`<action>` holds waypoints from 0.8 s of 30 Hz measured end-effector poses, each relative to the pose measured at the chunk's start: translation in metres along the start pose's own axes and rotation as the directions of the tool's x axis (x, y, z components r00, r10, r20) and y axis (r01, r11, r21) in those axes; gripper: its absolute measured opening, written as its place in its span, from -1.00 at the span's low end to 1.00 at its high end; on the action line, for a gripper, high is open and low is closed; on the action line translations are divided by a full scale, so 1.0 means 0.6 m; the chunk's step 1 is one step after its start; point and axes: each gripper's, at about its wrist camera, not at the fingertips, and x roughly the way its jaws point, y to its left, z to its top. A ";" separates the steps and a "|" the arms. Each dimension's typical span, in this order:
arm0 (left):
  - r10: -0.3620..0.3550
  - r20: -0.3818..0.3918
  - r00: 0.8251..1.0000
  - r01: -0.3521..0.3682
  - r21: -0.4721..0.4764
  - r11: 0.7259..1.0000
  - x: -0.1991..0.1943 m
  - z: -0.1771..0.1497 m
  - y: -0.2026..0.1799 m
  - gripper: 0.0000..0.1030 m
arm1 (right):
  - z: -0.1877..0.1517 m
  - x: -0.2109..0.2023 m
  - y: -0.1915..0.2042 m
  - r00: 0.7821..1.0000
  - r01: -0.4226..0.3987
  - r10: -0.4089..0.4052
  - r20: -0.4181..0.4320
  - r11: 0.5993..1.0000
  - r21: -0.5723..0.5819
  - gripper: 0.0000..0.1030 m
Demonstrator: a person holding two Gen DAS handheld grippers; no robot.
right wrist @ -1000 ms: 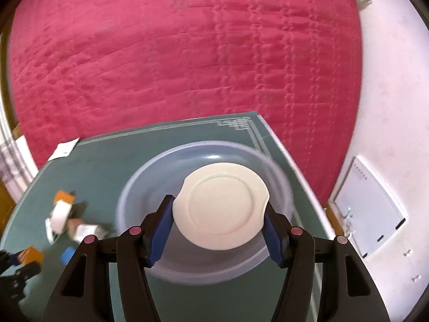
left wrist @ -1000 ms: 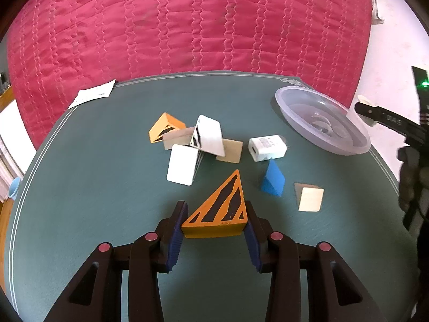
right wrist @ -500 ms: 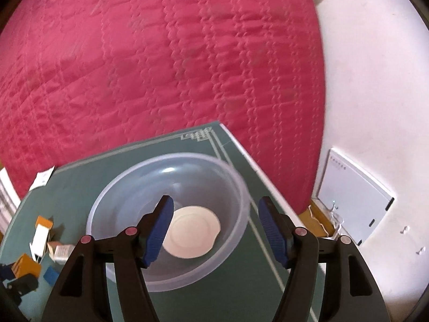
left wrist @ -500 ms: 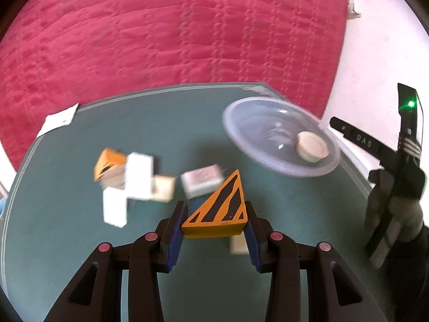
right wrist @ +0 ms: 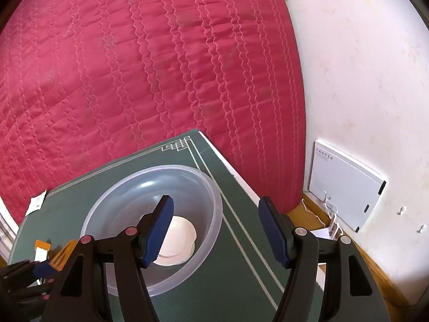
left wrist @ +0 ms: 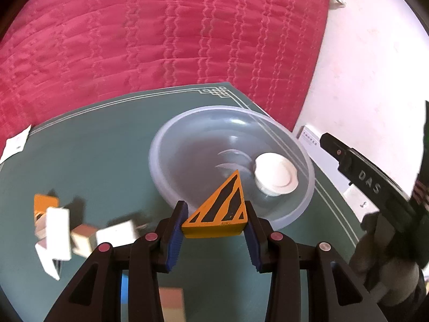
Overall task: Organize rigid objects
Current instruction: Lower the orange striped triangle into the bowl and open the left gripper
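My left gripper (left wrist: 214, 216) is shut on an orange triangular block with black stripes (left wrist: 222, 206), held at the near rim of a clear plastic bowl (left wrist: 161, 145). A white round disc (left wrist: 276, 175) lies inside the bowl on its right side. In the right wrist view my right gripper (right wrist: 215, 206) stands open above the bowl's (right wrist: 107, 209) right rim, with nothing between its blue pads. The disc (right wrist: 182, 236) shows below its left finger. The left gripper with the striped block (right wrist: 63, 255) appears at the lower left there.
Several loose blocks (left wrist: 56, 230) and a white box (left wrist: 115, 233) lie on the green table (left wrist: 93, 161) left of the bowl. A paper slip (left wrist: 16, 142) sits at the far left edge. A pink quilt (left wrist: 161, 40) hangs behind; a white wall box (right wrist: 346, 185) is beyond the right edge.
My left gripper carried the striped block to the right, from the loose blocks up to the bowl. My right gripper let the white disc go into the bowl and drew back.
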 end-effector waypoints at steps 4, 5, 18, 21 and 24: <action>-0.014 0.003 1.000 0.014 0.009 1.000 0.018 0.012 -0.015 -0.10 | -0.001 -0.004 0.002 1.000 -0.001 0.001 0.011 1.000 -0.005 0.30; -0.017 0.001 1.000 0.017 0.010 1.000 0.021 0.014 -0.016 0.01 | -0.001 -0.005 0.002 1.000 -0.001 0.001 0.013 1.000 -0.005 0.30; 0.101 0.033 0.994 -0.099 -0.051 0.994 -0.020 -0.015 0.054 0.59 | -0.012 -0.014 0.015 1.000 -0.008 0.009 0.030 0.999 -0.044 0.30; 0.148 0.052 0.988 -0.145 -0.068 0.987 -0.042 -0.026 0.078 0.65 | -0.015 -0.017 0.021 0.999 -0.013 0.015 0.031 0.998 -0.059 0.30; 0.187 0.060 0.980 -0.181 -0.096 0.979 -0.058 -0.039 0.104 0.68 | -0.017 -0.021 0.026 0.999 -0.016 0.019 0.033 0.997 -0.070 0.30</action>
